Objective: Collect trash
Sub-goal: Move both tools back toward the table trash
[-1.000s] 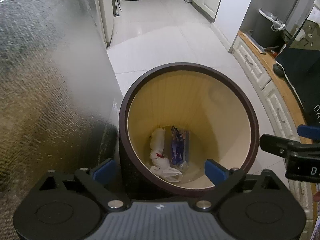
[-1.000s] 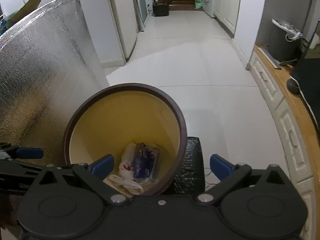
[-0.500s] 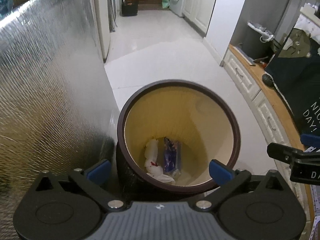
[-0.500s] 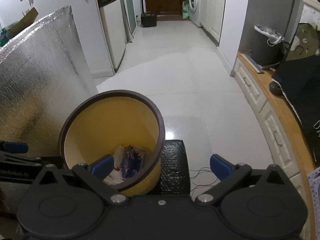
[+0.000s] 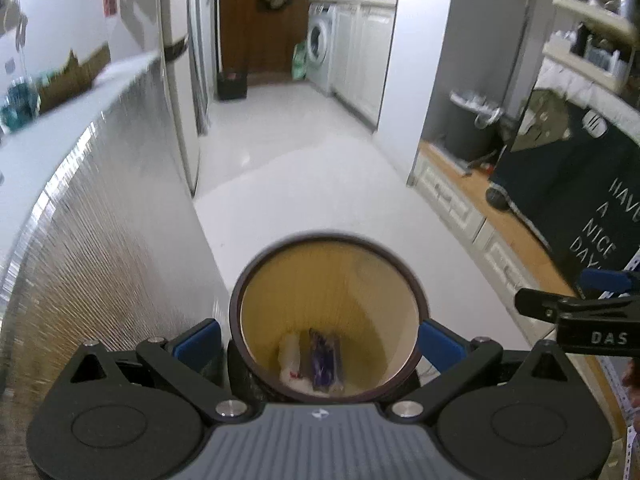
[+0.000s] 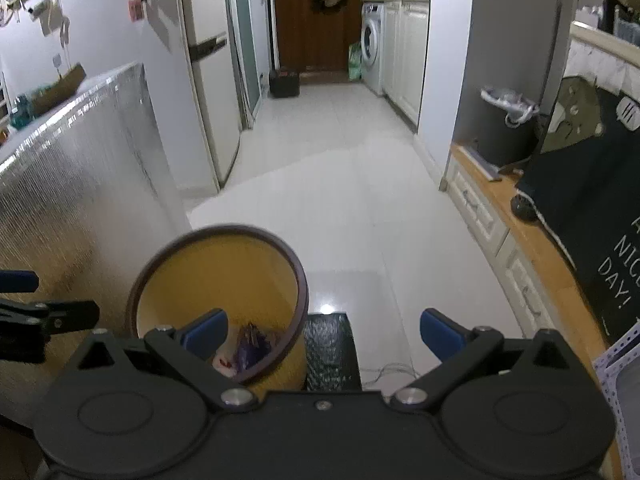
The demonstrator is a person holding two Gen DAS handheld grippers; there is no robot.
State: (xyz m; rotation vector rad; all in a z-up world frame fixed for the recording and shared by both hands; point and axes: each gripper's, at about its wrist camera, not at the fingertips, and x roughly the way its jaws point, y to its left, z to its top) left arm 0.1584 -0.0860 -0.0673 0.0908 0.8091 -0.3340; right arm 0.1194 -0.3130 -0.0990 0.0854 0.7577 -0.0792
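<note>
A round bin (image 5: 326,280) with a dark brown rim and cream inside stands on the white floor. At its bottom lie a crumpled white tissue (image 5: 291,354) and a purple wrapper (image 5: 325,358). My left gripper (image 5: 318,340) hangs above the bin, open, with nothing between its blue pads. The right gripper (image 6: 324,330) is also open and empty, above and to the right of the bin (image 6: 224,264), where the purple wrapper (image 6: 250,346) shows again. Each gripper's fingers appear at the edge of the other's view.
A silver foil-covered panel (image 5: 88,216) rises close on the left. A low wooden cabinet (image 6: 532,256) with a dark cloth (image 6: 592,184) runs along the right. A black bubble-wrap piece (image 6: 330,350) lies right of the bin. White floor stretches ahead to a washing machine (image 6: 374,48).
Both grippers have risen and pulled back from the bin, which looks smaller and lower in both views. More of the hallway shows. The trash in the bin has not moved.
</note>
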